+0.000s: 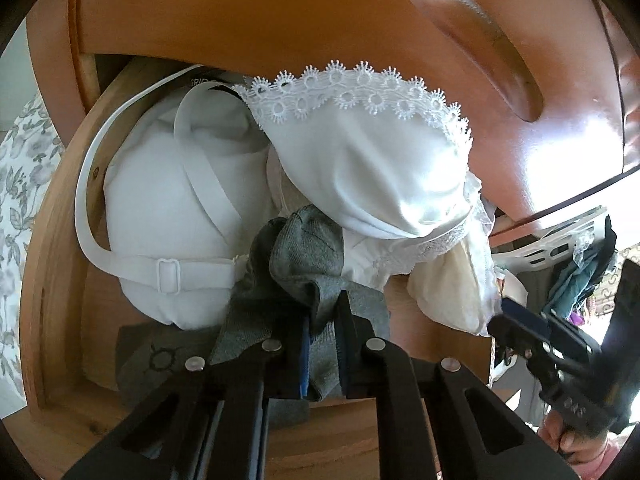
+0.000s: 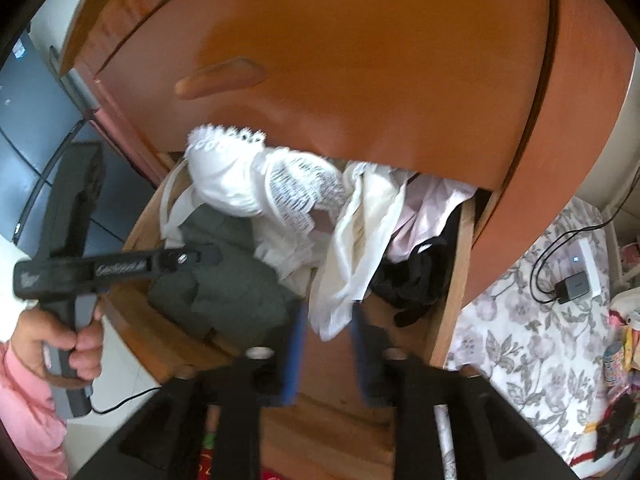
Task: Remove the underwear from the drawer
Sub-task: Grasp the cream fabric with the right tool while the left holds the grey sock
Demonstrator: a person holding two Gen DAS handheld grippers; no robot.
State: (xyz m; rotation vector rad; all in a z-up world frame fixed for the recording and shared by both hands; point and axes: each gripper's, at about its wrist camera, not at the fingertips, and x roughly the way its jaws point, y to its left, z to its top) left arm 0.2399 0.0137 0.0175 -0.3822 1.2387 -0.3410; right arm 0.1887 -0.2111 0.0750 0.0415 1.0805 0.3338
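The left tool (image 1: 322, 320) pinches the grey underwear (image 1: 304, 256), so lift it slowly out of the drawer (image 1: 52, 280) while the right tool (image 2: 326, 344) stays let go.

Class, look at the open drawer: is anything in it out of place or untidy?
Yes. The lace-edged white bra rides up against the drawer front above, and a cream garment spills over the drawer's front edge.
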